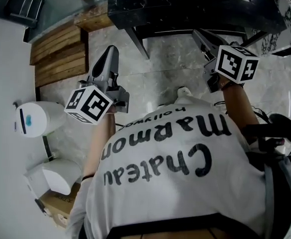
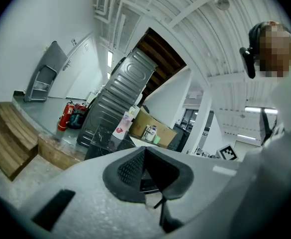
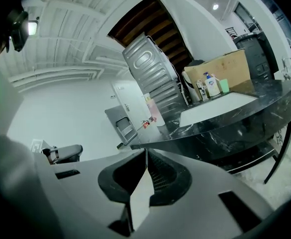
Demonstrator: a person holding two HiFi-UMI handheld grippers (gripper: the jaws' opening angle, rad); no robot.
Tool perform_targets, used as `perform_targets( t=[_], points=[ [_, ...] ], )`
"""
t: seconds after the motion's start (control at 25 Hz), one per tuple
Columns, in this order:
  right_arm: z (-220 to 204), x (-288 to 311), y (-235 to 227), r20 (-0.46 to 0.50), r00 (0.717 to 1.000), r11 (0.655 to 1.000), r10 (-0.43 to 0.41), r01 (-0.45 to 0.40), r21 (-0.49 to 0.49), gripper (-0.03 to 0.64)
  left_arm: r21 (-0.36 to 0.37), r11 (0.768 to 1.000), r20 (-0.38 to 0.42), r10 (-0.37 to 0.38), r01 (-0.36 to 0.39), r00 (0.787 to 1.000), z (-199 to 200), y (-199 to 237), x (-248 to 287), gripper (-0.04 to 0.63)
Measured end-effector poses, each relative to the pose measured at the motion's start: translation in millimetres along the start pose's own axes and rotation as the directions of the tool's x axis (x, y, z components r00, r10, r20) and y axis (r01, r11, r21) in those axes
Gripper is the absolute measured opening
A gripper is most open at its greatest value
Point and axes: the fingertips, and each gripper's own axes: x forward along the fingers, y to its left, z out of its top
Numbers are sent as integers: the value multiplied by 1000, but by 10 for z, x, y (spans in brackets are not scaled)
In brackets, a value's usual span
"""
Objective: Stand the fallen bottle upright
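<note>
- Pale stone floor runs up to a dark marbled bench (image 3: 249,106), with wooden steps (image 1: 58,54) off to the left.
- Left claw (image 2: 144,151) and right claw (image 3: 145,153) are both clenched, with nothing between their jaws.
- No fallen bottle can be made out from here. A pink-and-white bottle (image 2: 121,126) stands upright at the bench's far end.
- Best approach, likely: close in, find the bottle, release one claw, then grip the bottle's body.
- A cardboard box (image 3: 225,66) and small containers beside it may crowd the reach.

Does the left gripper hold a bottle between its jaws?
No, the left gripper has its jaws shut together with nothing between them.
</note>
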Motion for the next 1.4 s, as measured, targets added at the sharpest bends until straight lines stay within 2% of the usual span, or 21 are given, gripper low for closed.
perform_targets(
  t=[0.2, 0.48, 1.4],
  points=[
    [-8, -111, 152, 35, 997, 998, -66, 66, -4, 25, 10, 999, -11, -51, 51, 999, 44, 4, -120, 15],
    [-55, -93, 299, 41, 995, 996, -86, 86, -2, 25, 6, 997, 3, -80, 80, 997, 132, 124, -225, 15],
    [-8, 114, 481, 50, 995, 996, -85, 86, -26, 25, -12, 992, 41, -123, 124, 992, 294, 354, -244, 15]
  ],
)
